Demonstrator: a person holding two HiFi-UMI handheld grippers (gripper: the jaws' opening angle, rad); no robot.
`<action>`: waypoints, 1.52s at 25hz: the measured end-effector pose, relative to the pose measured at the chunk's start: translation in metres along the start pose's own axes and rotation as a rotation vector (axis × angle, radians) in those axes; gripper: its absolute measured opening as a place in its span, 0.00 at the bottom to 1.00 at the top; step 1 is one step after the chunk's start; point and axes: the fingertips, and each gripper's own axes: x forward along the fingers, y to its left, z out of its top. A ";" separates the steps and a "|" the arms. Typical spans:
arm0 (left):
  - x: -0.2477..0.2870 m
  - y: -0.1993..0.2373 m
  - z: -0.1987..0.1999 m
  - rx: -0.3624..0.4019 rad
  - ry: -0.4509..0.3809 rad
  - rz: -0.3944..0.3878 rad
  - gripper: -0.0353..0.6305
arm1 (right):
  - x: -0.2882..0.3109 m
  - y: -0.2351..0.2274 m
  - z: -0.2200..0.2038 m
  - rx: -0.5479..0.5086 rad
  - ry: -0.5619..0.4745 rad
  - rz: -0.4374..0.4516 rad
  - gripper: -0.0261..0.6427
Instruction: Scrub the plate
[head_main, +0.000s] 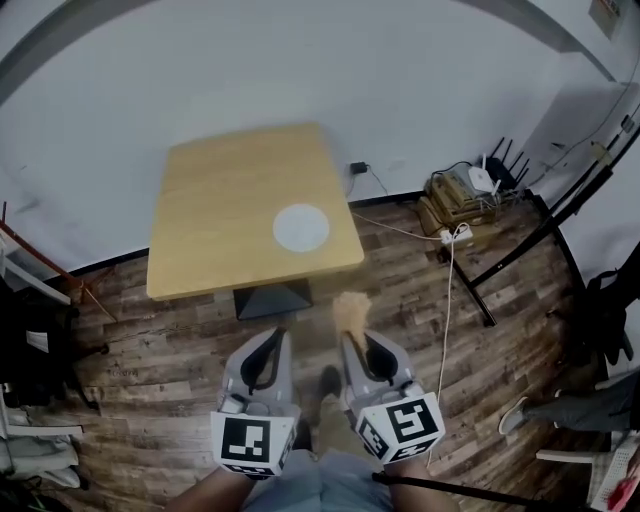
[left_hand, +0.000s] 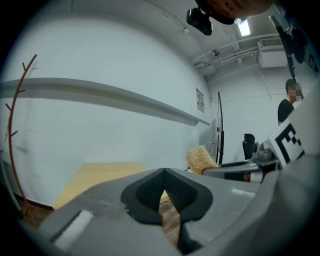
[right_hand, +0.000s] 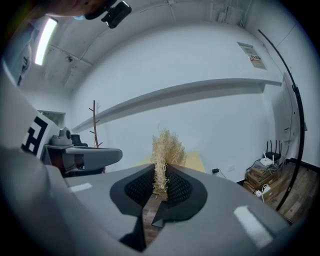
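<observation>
Head view looks steeply down from above the person, set back from the wooden bench (head_main: 250, 210), with the left gripper (head_main: 277, 338) and right gripper (head_main: 352, 340) low in frame. Each gripper view sits close behind its own fingers, facing roughly level toward the white wall (head_main: 300, 60). All three views share the bench and the straw scrubber (head_main: 350, 310). Each gripper view also catches the other gripper.

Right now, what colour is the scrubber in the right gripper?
Pale straw-yellow; the scrubber sits clamped in the right gripper. Best in the right gripper view.
</observation>
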 end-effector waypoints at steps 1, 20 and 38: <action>0.010 0.001 -0.001 0.003 0.012 0.003 0.09 | 0.008 -0.009 0.000 0.008 0.004 0.003 0.11; 0.154 0.025 0.066 0.073 -0.016 0.170 0.09 | 0.138 -0.113 0.074 0.018 -0.060 0.191 0.11; 0.182 0.081 0.072 0.004 -0.029 0.266 0.09 | 0.200 -0.112 0.090 -0.037 -0.045 0.248 0.11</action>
